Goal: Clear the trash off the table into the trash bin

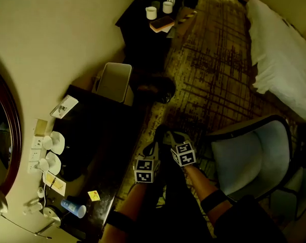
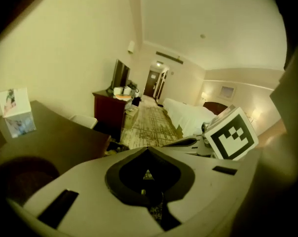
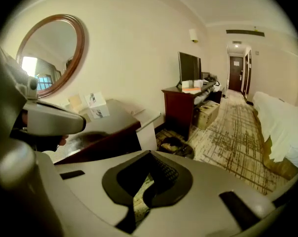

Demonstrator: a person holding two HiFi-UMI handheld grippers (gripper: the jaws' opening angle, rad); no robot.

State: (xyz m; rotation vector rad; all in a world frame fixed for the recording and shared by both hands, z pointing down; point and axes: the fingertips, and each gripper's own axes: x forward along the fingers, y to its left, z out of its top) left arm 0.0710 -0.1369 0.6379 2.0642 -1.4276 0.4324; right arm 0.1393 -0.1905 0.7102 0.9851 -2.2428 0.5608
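Left gripper [image 2: 148, 149] and right gripper [image 3: 149, 154] side by side, fingers [image 2: 85, 186] clenched on nothing, blue cup [image 1: 73, 207] on table [image 1: 105, 133] well apart

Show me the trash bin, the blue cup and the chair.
trash bin [image 1: 114, 82], head view, on its bare pale inside.
blue cup [image 1: 73, 207], head view, on its side wall.
chair [image 1: 250, 158], head view, on its seat.

No lettering could be read anywhere. The white folded card [image 2: 14, 111] on the dark wooden table [image 2: 65, 137] showed only small pictures, and the white marker cube [image 2: 231, 134] carried black-and-white squares.
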